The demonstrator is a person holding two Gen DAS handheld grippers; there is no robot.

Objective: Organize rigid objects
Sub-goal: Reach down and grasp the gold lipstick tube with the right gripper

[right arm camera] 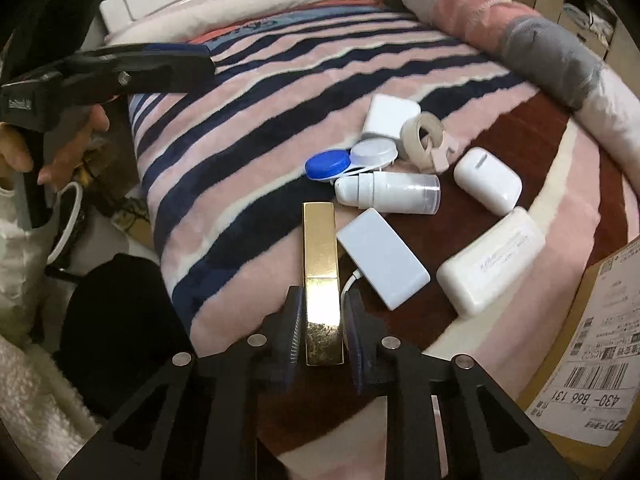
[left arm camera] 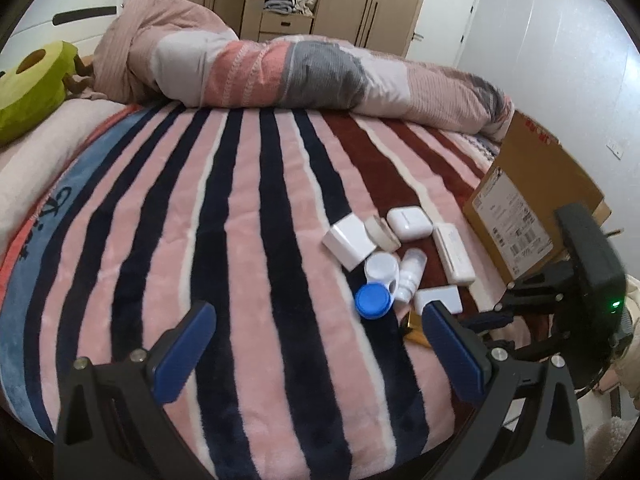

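Note:
A cluster of small rigid objects lies on the striped blanket. In the right wrist view my right gripper point(right arm camera: 323, 312) is shut on a gold rectangular case point(right arm camera: 320, 256). Beyond it lie a flat white adapter point(right arm camera: 382, 258), a white pump bottle point(right arm camera: 388, 193), a blue-and-white contact lens case point(right arm camera: 348, 160), a tape roll point(right arm camera: 424, 136), a white earbud case point(right arm camera: 488, 180), a long white case point(right arm camera: 492, 262) and a white charger point(right arm camera: 390, 116). My left gripper point(left arm camera: 316, 320) is open and empty, left of the cluster; the lens case point(left arm camera: 374, 300) lies between its fingers.
A cardboard box with shipping labels stands at the bed's right edge point(left arm camera: 520, 208), also at lower right in the right wrist view point(right arm camera: 600, 340). A rolled quilt point(left arm camera: 280, 72) lies across the far side. A green plush point(left arm camera: 32, 88) sits far left. The bed edge drops to the floor at left point(right arm camera: 120, 216).

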